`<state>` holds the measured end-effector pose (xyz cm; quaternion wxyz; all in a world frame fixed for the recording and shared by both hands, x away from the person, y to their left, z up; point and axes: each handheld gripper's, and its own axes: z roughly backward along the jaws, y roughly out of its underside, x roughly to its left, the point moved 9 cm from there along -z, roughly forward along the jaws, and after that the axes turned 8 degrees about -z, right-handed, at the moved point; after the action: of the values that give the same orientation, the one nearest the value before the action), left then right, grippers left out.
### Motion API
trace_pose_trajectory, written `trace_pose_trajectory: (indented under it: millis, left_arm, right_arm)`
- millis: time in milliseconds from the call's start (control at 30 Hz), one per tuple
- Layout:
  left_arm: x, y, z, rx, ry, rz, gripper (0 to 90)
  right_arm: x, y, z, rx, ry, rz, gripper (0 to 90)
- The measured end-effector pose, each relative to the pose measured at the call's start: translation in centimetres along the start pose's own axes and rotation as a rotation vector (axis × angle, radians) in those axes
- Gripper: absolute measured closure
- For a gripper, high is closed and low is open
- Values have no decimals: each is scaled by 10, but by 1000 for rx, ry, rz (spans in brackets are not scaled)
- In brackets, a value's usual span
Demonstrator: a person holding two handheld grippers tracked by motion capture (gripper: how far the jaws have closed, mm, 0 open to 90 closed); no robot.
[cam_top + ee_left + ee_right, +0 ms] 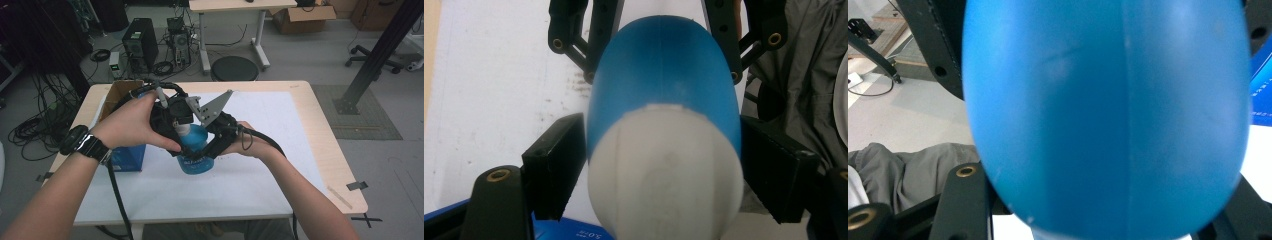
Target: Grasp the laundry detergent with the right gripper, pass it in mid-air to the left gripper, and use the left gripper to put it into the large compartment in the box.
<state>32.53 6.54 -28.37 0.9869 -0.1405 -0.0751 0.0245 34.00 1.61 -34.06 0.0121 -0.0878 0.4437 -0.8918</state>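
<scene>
Between the jaws of the left gripper sits a blue bottle, its white, rounded cap end toward the camera; both ribbed black pads press against its sides, so these jaws are closed on it to the bottle's width. The cap is blurred and its lower edge is cut off by the frame. Beyond the left jaws, farther along the bottle, the linkage arms of the right gripper flank the blue body. In the right gripper view the bottle's smooth, glossy plastic, with a faint moulded seam down it, bulges so near the lens that its ends are cut off and the pads are hidden behind it; black jaw arms stand at either side of it, but contact there is hard to confirm, so I cannot tell whether these jaws grip it. From above, the two hands meet over the middle of the white worktop, the left hand and right hand covering much of both grippers; the bottle hangs below the jaws, its label too small to read. Left of the jaws, a cardboard box with a blue side stands on the worktop, partly hidden by the left hand.
</scene>
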Motion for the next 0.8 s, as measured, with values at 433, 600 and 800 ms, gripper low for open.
trace_pose_trajectory:
  millis: [433,600,800]
  left_arm:
    - [-2,-1,0,6,17,-1,290]
    - [-2,-2,0,11,15,0,318]
    - [-1,-2,0,16,12,4,349]
  right_arm:
    - [0,0,0,-1,4,3,425]
    - [1,1,-1,5,3,0,425]
    - [1,1,-1,5,4,-2,425]
